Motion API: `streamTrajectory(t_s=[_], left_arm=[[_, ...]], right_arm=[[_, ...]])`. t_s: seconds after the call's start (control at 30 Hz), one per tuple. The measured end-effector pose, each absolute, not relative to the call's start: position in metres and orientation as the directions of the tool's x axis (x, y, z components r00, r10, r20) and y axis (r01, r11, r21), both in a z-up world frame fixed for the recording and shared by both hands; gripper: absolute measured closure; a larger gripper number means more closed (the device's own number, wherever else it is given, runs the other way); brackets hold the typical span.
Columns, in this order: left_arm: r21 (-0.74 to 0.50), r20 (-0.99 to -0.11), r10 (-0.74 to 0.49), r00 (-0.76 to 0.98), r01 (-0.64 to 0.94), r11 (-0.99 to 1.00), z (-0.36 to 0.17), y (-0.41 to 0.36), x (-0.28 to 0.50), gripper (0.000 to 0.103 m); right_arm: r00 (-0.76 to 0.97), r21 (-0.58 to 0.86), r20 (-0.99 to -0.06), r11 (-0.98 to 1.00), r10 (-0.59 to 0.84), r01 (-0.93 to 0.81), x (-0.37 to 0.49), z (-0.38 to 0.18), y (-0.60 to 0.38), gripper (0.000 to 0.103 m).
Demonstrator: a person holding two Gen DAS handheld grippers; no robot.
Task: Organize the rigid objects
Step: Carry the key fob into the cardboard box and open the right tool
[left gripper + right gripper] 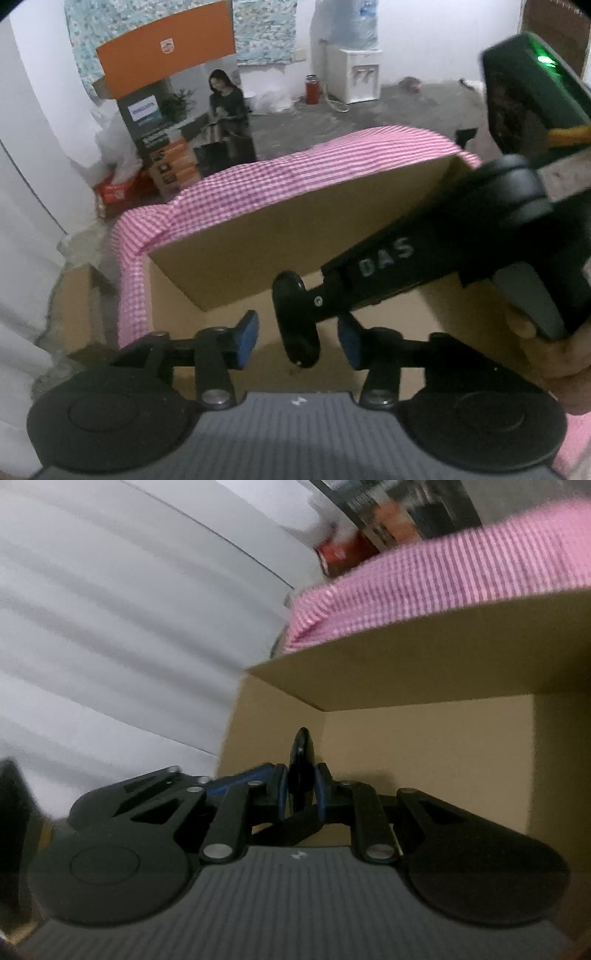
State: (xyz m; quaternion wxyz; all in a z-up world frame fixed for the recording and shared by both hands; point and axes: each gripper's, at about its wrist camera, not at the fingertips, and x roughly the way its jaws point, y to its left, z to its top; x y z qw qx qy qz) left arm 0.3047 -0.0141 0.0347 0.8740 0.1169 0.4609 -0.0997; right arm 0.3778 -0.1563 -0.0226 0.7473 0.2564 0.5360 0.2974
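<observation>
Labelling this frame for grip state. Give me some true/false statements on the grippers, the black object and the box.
1. The right gripper is shut on a flat black object. True.
2. The left gripper clamps that object. False: its blue pads stand apart on either side of it without pressing.
3. The cardboard box is sealed. False: it is open, with a flap standing up.
4. A pink checked cloth lies along the box's far side. True.
5. The black object rests on the box floor. False: it is held above the open box.
</observation>
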Motion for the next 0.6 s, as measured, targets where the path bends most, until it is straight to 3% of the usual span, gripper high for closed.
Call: streamTrajectory(t_s=[0.4,0.47,0.53,0.6], left_arm=[[0.137,-0.849,-0.023,0.527,0.263,0.955,0.015,-0.009,0.309,0.038],[0.129,-0.844,-0.029,0.536,0.255,0.958,0.017,-0.006,0.306,0.038],[0.121,-0.832,-0.038,0.553,0.249,0.961,0.024,-0.005,0.298,0.037],[0.108,-0.819,-0.054,0.571,0.246,0.963,0.033,-0.002,0.293,0.034]], right_arm=[[0.154,0.713,-0.688,0.7,0.71,-0.04,0.406,-0.083,-0.126,0.086],[0.152,0.707,-0.693,0.705,0.705,-0.046,0.407,-0.084,-0.122,0.082],[0.167,0.702,-0.695,0.71,0.699,-0.049,0.415,-0.084,-0.121,0.067],[0.191,0.702,-0.687,0.708,0.701,-0.074,0.412,-0.075,-0.126,0.059]])
